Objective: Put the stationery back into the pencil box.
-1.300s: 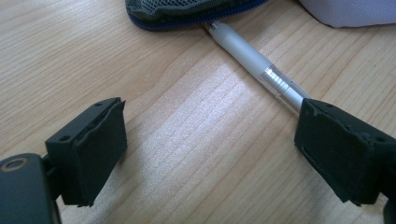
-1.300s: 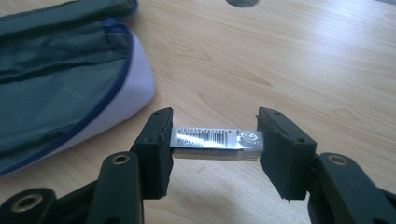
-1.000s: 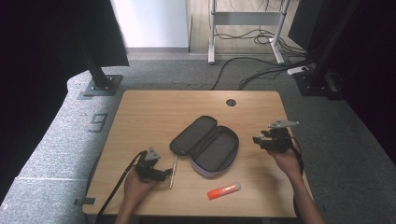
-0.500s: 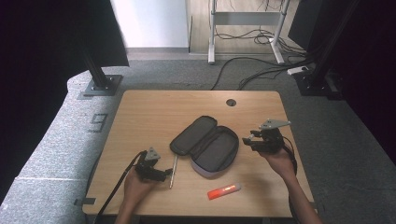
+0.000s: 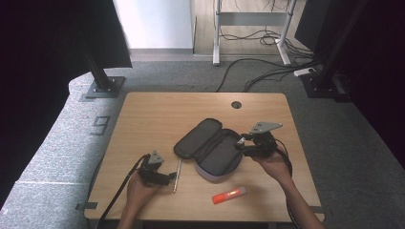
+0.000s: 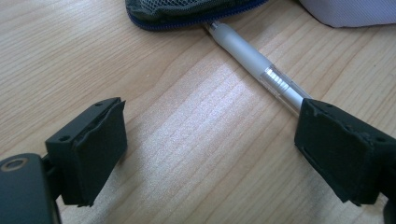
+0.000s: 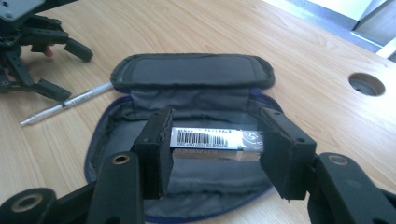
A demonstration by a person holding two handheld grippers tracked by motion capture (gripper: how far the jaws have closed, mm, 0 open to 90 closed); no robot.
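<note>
A small black-sleeved eraser with a white barcode label [image 7: 216,143] sits clamped endwise between the pads of the right claw [image 7: 217,151], held just above the open dark grey fabric pencil case [image 5: 210,149], whose flap lies folded back on the light wooden desk [image 5: 143,114]. To the case's left a slim silver pen [image 6: 254,64] lies on the desk, its tip touching the case's blue zipper edge. The left claw [image 5: 168,178] rests low over the desk with its pads wide apart, one pad at the pen's barrel, gripping nothing. An orange marker [image 5: 229,195] lies near the front edge, well apart from both claws.
</note>
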